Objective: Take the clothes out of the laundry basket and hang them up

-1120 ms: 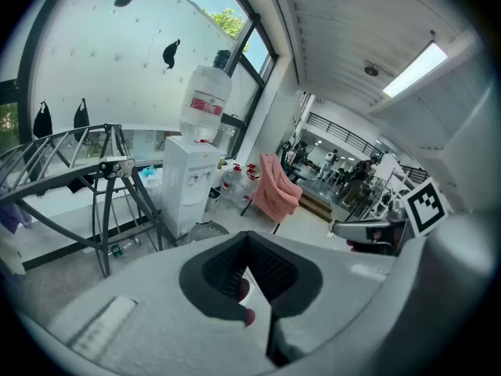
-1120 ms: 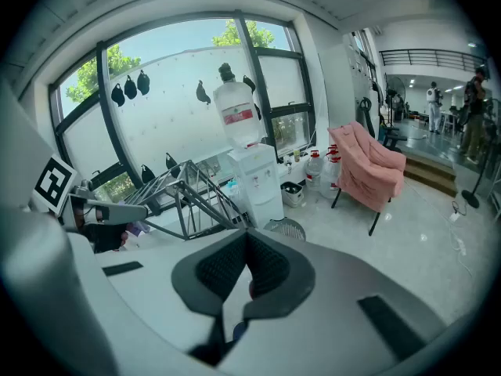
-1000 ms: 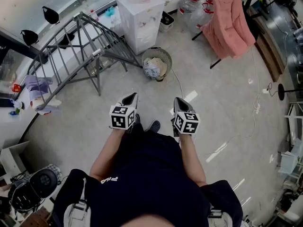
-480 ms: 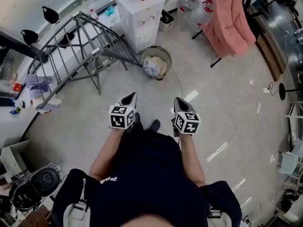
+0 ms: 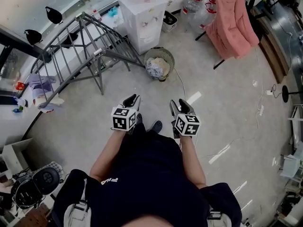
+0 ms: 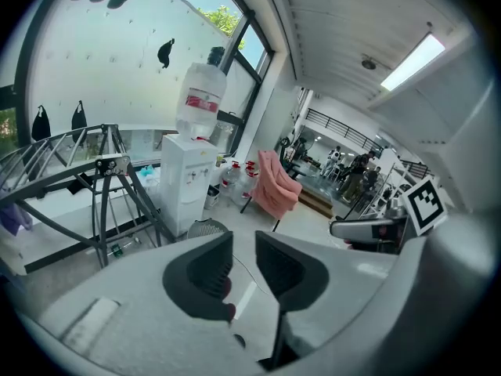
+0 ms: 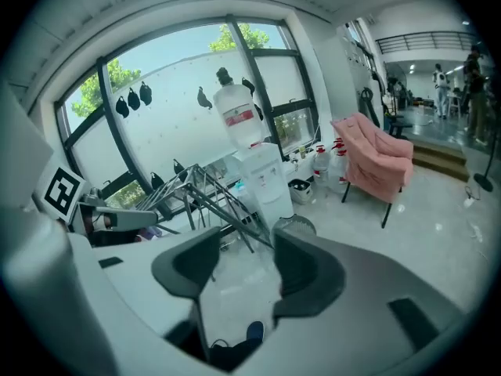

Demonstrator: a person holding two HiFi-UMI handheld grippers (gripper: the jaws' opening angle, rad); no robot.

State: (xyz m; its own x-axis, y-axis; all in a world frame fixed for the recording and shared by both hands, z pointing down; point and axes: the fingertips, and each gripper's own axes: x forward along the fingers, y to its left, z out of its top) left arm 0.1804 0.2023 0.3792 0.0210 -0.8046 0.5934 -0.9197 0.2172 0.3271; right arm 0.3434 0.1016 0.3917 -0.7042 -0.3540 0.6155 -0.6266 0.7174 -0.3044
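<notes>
The round wire laundry basket stands on the floor ahead with pale clothes bunched inside. Left of it is the grey metal drying rack. A pink garment hangs over a frame at the far right. My left gripper and right gripper are held side by side in front of the person's body, well short of the basket. Both jaws have just been opening and hold nothing: the left shows a narrow gap, the right a wider one.
A white water dispenser stands behind the basket, with water bottles beside it. A thin cable runs across the floor from the basket. A purple cloth lies by the rack's left end. A round black appliance sits at the lower left.
Both grippers' jaws have parted, the right more than the left. The hands stay where they were.
</notes>
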